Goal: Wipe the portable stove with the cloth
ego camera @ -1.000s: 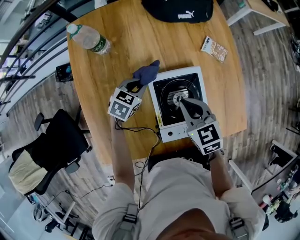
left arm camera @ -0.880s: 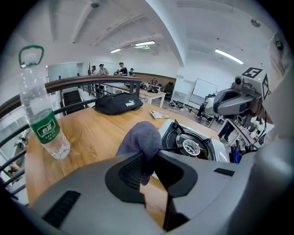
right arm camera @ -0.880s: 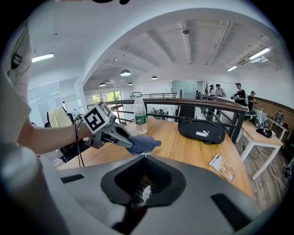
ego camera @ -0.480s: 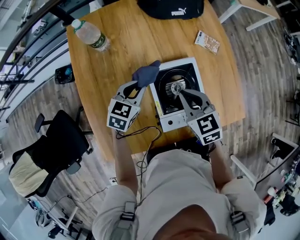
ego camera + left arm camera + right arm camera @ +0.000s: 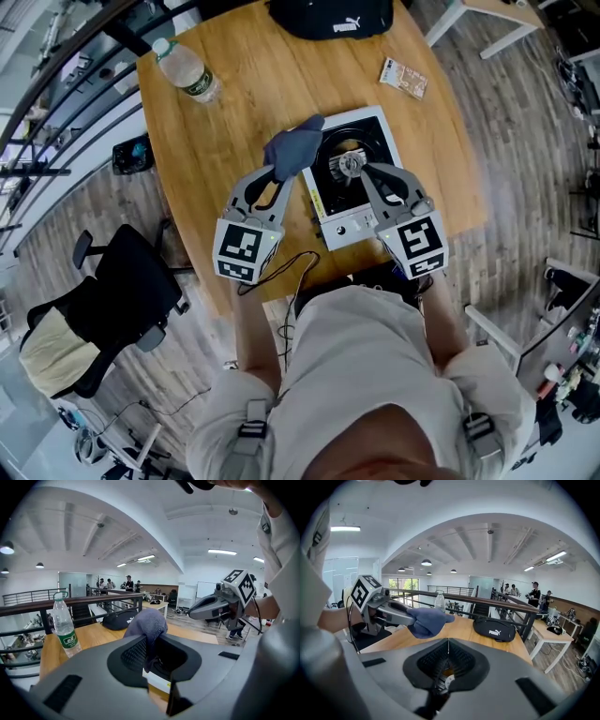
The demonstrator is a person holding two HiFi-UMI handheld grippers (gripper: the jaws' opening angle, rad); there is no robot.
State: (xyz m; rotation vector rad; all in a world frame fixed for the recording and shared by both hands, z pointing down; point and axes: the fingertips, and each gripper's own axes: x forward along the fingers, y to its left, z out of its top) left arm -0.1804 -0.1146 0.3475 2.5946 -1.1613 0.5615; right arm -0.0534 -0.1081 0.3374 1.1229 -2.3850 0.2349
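The portable stove (image 5: pixel 374 123), white with a black burner top, sits near the front of the round wooden table (image 5: pixel 225 122). A dark blue cloth (image 5: pixel 292 148) hangs bunched over the stove's left edge, and my left gripper (image 5: pixel 284 172) is shut on it. In the left gripper view the cloth (image 5: pixel 146 623) droops between the jaws of the left gripper (image 5: pixel 149 645). My right gripper (image 5: pixel 360 171) hovers over the burner, shut with nothing in it. In the right gripper view its jaws meet in a thin line at the right gripper's tip (image 5: pixel 448 656), with the cloth (image 5: pixel 426 620) ahead to the left.
A water bottle (image 5: pixel 187 75) lies at the table's far left. A black bag (image 5: pixel 328 17) rests at the far edge and a small packet (image 5: pixel 403 78) at the far right. A black office chair (image 5: pixel 122 291) stands left of the table. A cable (image 5: pixel 295 272) trails off the front edge.
Both grippers have drawn back toward me and risen. The cloth came along in the left gripper, still at the stove's left edge. The right gripper stays over the burner.
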